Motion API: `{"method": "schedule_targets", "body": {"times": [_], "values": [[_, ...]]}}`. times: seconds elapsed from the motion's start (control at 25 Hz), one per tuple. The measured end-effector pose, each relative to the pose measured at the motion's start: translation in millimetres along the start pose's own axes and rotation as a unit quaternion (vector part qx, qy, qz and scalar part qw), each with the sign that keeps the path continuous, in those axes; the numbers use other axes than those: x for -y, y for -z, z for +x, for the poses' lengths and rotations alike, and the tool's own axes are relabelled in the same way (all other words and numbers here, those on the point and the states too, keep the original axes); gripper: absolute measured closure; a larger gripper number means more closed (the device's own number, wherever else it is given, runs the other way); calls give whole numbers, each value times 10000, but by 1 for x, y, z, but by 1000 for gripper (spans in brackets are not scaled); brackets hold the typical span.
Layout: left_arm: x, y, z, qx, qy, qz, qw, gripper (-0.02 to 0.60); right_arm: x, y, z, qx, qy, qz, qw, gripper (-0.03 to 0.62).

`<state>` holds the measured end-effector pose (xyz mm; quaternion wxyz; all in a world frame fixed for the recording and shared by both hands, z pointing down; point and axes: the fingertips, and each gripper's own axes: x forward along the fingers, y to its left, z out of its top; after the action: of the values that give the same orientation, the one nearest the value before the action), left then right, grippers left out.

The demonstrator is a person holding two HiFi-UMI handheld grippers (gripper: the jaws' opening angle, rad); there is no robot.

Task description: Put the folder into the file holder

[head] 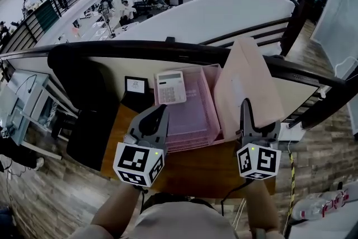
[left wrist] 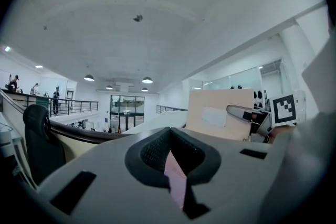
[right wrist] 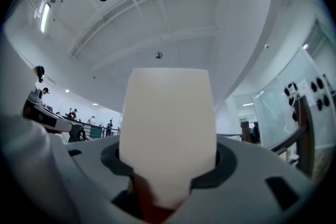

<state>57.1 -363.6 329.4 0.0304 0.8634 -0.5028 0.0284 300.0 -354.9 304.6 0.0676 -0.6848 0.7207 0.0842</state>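
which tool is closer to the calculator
Left. The left tool ends just short of the calculator on the pink tray; the right tool is past the tray's right edge, clamped on the folder.

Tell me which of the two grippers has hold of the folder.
The right gripper: its fingers clamp the pale beige paper folder. The left gripper, beside the pink plastic file tray, has no folder.
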Motion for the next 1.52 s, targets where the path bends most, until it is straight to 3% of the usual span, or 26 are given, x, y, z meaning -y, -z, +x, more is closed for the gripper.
{"method": "schedule_targets", "body": {"times": [0.64, 1.52], "values": [[-17, 29, 27, -233, -180, -153, 9995, 580, -18, 55, 59, 265, -351, 62, 9990, 326], [-33, 58, 35, -648, -503, -176, 9965, 580, -6, 140, 100, -313, -436, 418, 9977, 329]]}}
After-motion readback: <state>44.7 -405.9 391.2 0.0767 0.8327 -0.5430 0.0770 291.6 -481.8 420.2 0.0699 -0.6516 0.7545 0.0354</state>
